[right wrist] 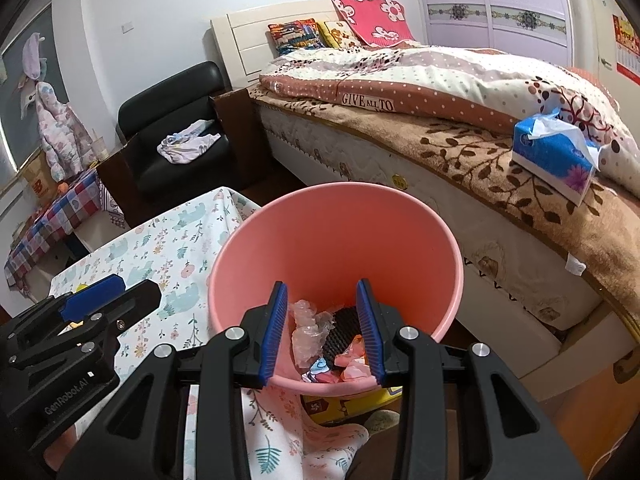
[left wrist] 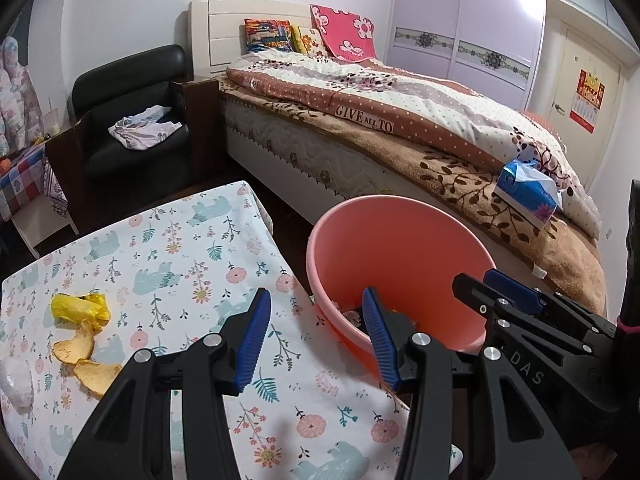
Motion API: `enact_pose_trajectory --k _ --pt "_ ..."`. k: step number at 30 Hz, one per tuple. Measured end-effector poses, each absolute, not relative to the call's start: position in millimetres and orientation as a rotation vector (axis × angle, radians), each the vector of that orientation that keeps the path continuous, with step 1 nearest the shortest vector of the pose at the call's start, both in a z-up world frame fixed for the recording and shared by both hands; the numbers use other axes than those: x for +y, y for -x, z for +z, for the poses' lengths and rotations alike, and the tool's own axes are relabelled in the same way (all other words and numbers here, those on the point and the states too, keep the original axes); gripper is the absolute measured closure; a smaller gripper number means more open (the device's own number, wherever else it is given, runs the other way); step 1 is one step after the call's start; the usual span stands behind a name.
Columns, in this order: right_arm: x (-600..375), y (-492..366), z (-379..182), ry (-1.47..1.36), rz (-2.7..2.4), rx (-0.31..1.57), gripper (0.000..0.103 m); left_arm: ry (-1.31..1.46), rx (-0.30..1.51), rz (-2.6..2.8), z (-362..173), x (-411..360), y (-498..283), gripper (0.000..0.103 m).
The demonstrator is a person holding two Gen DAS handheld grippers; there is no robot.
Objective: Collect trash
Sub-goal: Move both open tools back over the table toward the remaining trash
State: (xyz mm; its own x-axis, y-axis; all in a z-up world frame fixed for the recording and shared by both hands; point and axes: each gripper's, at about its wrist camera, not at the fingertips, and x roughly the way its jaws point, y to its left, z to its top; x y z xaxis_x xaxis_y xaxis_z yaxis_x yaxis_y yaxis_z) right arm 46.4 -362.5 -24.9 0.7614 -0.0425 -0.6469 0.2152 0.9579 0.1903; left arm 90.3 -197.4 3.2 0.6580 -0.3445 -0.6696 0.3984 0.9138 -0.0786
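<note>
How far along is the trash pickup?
Partly done: wrappers already lie in the pink bin. Nothing is in hand; the left gripper and right gripper are both open and empty. Left on the table: yellow wrapper, peel pieces and clear plastic.

Left wrist view: the camera sits behind the left gripper (left wrist: 316, 334) and looks forward and downward over the floral-clothed table (left wrist: 168, 264), close above it. The pink bin (left wrist: 400, 248) lies at 3 o'clock of centre, the bed (left wrist: 400, 120) at 1 o'clock, the black armchair (left wrist: 132, 120) at 10 o'clock.

Right wrist view: the camera sits behind the right gripper (right wrist: 322, 330), angled downward, close over the bin's mouth (right wrist: 336, 240), which fills the centre; the table (right wrist: 160, 252) falls at 9 o'clock.

Shared field: bin, table, bed, armchair, tissue box (left wrist: 528, 196) (right wrist: 556, 156). Each view catches the other gripper at its edge, at 4 o'clock (left wrist: 532, 312) and at 8 o'clock (right wrist: 80, 320).
</note>
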Motion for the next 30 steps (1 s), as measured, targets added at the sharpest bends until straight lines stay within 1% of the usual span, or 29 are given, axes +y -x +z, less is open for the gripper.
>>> enact_pose_trajectory --k 15,30 --pt "-329.9 -38.2 -8.1 -0.234 -0.098 0.648 0.066 -0.018 0.709 -0.372 16.4 -153.9 -78.3 0.056" --pt "-286.2 -40.6 -2.5 -0.213 -0.005 0.632 0.066 0.065 0.7 -0.234 17.9 -68.9 -68.2 0.056"
